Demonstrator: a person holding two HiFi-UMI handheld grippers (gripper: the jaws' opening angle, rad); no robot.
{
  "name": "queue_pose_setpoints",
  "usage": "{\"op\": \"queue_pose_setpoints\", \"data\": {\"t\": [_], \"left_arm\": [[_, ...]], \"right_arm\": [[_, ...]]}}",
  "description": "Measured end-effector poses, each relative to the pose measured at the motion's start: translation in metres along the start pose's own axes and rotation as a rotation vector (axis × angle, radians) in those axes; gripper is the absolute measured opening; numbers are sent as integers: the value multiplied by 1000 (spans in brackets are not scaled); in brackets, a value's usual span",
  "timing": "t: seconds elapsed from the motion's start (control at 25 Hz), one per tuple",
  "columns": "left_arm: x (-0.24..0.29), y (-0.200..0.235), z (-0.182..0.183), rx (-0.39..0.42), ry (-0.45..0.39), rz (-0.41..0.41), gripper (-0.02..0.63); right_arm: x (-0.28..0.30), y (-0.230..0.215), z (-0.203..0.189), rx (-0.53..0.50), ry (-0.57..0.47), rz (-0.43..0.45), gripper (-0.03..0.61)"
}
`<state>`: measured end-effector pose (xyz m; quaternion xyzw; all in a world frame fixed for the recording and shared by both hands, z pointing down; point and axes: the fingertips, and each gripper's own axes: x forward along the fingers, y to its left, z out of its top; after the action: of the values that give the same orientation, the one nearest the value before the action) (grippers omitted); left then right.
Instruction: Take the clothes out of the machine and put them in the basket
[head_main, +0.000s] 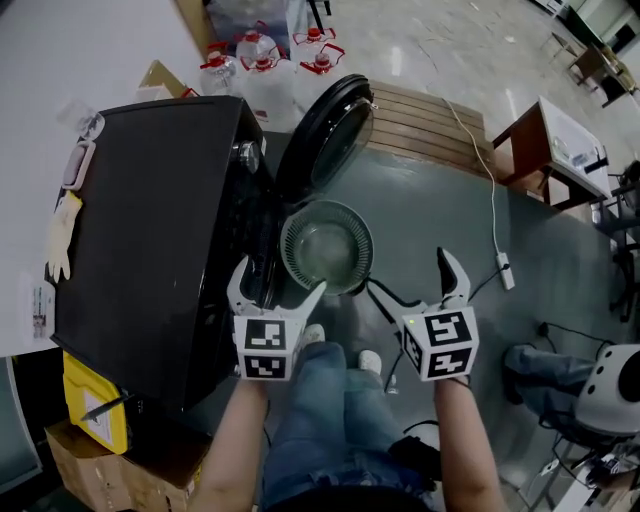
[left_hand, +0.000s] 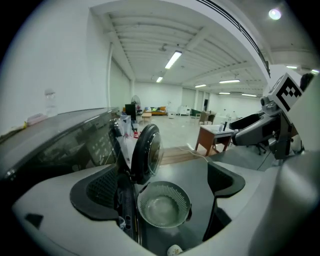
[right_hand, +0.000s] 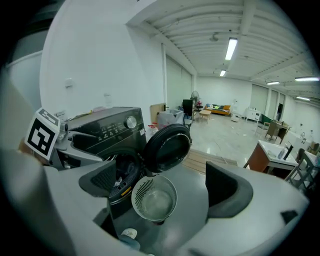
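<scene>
A black front-loading washing machine (head_main: 150, 230) stands at the left, its round door (head_main: 325, 135) swung open. On the floor before it sits an empty round grey basket (head_main: 327, 247). Both grippers hover above the basket's near side: my left gripper (head_main: 280, 278) is open by the machine's front, and my right gripper (head_main: 408, 270) is open to the basket's right. Neither holds anything. In the right gripper view the basket (right_hand: 154, 197) lies below the door (right_hand: 167, 148), and some pale cloth (right_hand: 119, 184) shows in the dark drum. The left gripper view shows the basket (left_hand: 164, 205) between its jaws.
Water bottles (head_main: 265, 55) stand behind the machine, next to a wooden platform (head_main: 425, 120). A white cable with a plug block (head_main: 500, 265) crosses the floor. A brown table (head_main: 560, 150) and a seated person (head_main: 590, 385) are at the right. A yellow box (head_main: 95, 400) sits near left.
</scene>
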<state>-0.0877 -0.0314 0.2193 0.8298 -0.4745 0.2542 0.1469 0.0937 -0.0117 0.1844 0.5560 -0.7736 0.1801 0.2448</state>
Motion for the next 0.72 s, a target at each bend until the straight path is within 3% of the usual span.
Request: {"op": "queue_pose_setpoints", "data": {"t": [0.2,0.36,0.72], "left_arm": [[34,8,-32,-58,73,-64,566],[52,4,-49,-54,105,-114,566],[78,12,-80,-151,157,-109,565]], "right_arm": [[27,1,-24,77,75,-44,554],[49,2,-42,113,118,-66,554],[75,8,-61,131,159,-46,554]]}}
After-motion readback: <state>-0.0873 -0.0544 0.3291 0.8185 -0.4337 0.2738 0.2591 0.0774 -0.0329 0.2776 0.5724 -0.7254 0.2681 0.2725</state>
